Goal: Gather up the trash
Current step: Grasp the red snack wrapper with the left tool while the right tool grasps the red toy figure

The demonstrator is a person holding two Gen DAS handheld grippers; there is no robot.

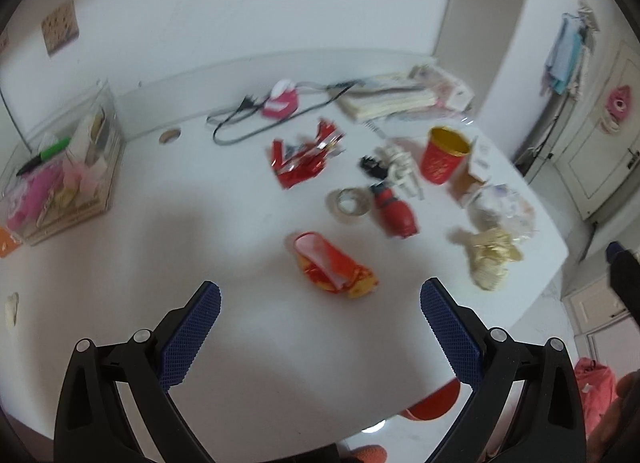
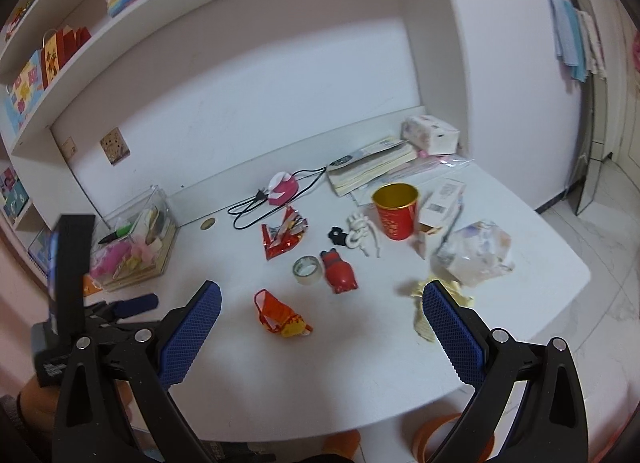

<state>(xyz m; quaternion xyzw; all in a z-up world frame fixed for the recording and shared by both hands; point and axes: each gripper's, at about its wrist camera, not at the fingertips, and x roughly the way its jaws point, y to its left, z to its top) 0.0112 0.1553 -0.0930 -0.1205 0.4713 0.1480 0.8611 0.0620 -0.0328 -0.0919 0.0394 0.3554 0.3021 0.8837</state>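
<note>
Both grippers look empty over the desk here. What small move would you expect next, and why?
Probably the left hand-held gripper eases forward and down onto the crumpled red-and-yellow wrapper. Its jaws are open and empty, and that wrapper lies nearest, roughly centred ahead of them, apart from the tape roll.

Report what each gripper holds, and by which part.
Nothing is held: the left gripper and right gripper are both open above the table.

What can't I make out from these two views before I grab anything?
- Orange bin: left wrist view, mostly hidden under the table edge and a finger; contents unseen.
- Red cup: print too blurred to read in both views.
- Yellow crumpled paper: right wrist view, partly behind the right gripper finger.
</note>
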